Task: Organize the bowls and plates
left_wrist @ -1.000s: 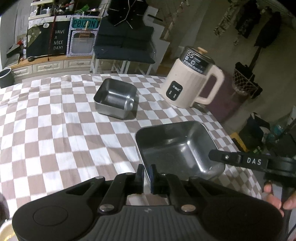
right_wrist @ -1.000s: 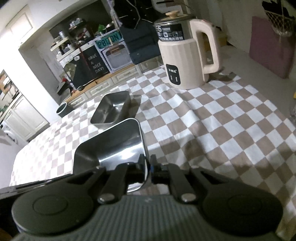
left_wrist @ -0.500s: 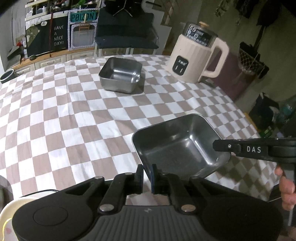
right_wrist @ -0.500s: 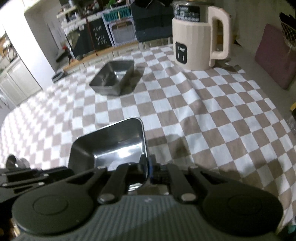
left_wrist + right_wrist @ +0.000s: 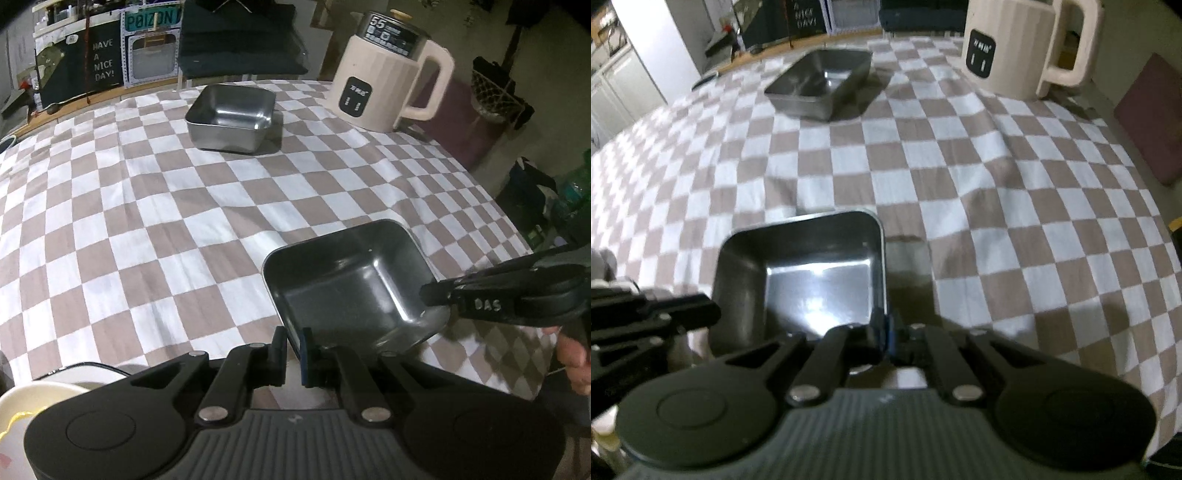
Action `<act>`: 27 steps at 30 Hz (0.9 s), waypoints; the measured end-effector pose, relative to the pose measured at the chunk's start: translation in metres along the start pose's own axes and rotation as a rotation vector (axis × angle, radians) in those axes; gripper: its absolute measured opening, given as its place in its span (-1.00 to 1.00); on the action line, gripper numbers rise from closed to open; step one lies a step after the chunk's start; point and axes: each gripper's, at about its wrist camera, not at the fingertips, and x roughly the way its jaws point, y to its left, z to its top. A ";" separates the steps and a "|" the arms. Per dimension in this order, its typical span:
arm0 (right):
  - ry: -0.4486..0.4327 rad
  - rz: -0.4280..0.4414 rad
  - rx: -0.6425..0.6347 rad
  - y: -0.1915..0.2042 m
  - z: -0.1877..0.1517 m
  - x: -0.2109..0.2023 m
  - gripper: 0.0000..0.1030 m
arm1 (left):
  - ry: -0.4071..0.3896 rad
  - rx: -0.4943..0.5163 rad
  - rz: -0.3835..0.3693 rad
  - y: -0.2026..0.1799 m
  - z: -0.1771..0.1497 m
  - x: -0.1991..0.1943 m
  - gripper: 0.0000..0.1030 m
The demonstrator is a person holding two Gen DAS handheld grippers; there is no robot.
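Only the left wrist view shows a white dish (image 5: 22,413). 2 steel bowls: near bowl (image 5: 351,284) pinched by both grippers (image 5: 293,341) (image 5: 886,332), far bowl (image 5: 232,114); 1 kettle (image 5: 388,74).

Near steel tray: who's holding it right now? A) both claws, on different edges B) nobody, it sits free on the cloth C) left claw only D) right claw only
A: the left claw pinches the near steel tray at one rim, and the right claw pinches another edge.
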 end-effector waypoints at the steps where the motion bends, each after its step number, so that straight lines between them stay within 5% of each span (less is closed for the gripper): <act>1: 0.012 -0.004 -0.005 0.000 -0.001 0.001 -0.93 | 0.002 0.002 -0.006 -0.001 -0.002 -0.001 -0.86; 9: 0.081 -0.011 -0.029 -0.001 -0.014 0.003 -0.91 | 0.025 0.035 -0.047 -0.010 -0.017 -0.008 -0.86; 27: 0.093 -0.012 -0.024 -0.004 -0.021 0.000 -0.83 | 0.028 0.014 -0.055 -0.005 -0.014 -0.007 -0.86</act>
